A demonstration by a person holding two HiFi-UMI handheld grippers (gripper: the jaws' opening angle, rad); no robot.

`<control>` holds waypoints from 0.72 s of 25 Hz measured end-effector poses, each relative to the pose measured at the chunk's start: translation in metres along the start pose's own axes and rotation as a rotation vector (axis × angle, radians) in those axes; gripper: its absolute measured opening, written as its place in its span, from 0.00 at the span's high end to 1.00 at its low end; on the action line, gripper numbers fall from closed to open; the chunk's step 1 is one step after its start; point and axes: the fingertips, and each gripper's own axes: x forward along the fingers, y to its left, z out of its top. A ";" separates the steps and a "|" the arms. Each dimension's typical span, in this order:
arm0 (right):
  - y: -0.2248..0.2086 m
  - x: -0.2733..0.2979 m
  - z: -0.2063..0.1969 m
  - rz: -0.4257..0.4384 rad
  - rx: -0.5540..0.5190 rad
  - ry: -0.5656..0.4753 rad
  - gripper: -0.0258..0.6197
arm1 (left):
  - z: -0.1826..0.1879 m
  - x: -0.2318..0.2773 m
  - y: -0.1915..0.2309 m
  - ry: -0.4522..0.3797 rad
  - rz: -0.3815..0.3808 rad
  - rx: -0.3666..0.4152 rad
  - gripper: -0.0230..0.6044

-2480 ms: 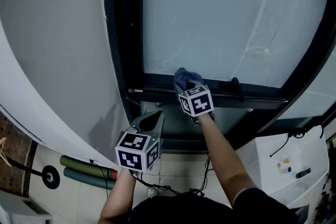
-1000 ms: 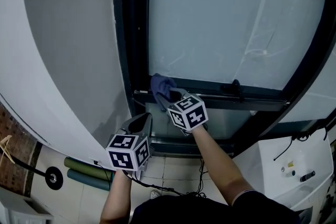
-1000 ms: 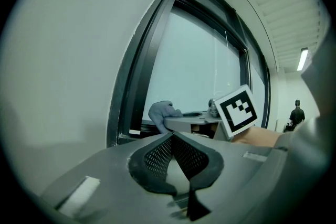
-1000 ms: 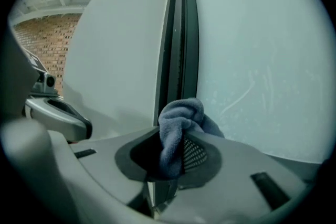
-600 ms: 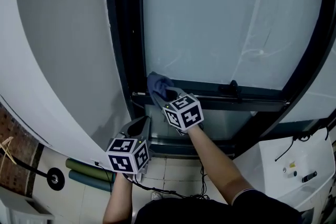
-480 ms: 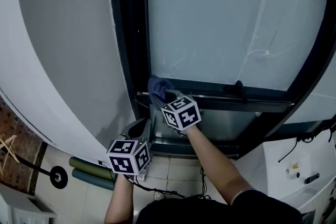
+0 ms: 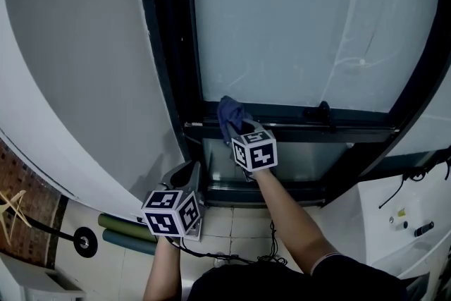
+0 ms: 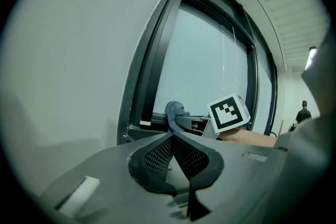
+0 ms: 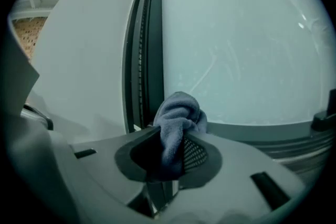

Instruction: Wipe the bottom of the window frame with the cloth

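My right gripper (image 7: 238,129) is shut on a bunched blue-grey cloth (image 7: 230,114), which presses on the dark bottom rail of the window frame (image 7: 296,129), a little right of its left corner. From the right gripper view the cloth (image 9: 177,120) bulges out above the closed jaws, in front of the frosted pane (image 9: 241,50). My left gripper (image 7: 190,171) hangs lower and to the left, beside the white wall, its jaws shut with nothing between them. In the left gripper view the cloth (image 8: 175,114) and the right gripper's marker cube (image 8: 229,112) show ahead.
A black window handle (image 7: 320,111) sits on the rail to the right of the cloth. The dark vertical frame post (image 7: 165,46) rises at the left. Below are a white appliance (image 7: 405,222), rolled green mats (image 7: 127,232) and cables on tiled floor.
The right gripper swept the cloth left along the bottom rail to the corner, then came back a little to the right. The left gripper stayed low by the wall.
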 end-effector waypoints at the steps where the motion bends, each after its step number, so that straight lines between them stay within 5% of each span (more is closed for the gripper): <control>1: -0.010 -0.007 -0.002 -0.023 0.001 -0.003 0.83 | -0.001 0.005 -0.006 0.006 -0.017 0.003 0.96; 18: -0.185 -0.139 -0.042 -0.327 0.041 -0.012 0.83 | -0.010 0.075 -0.146 0.065 -0.267 0.076 0.96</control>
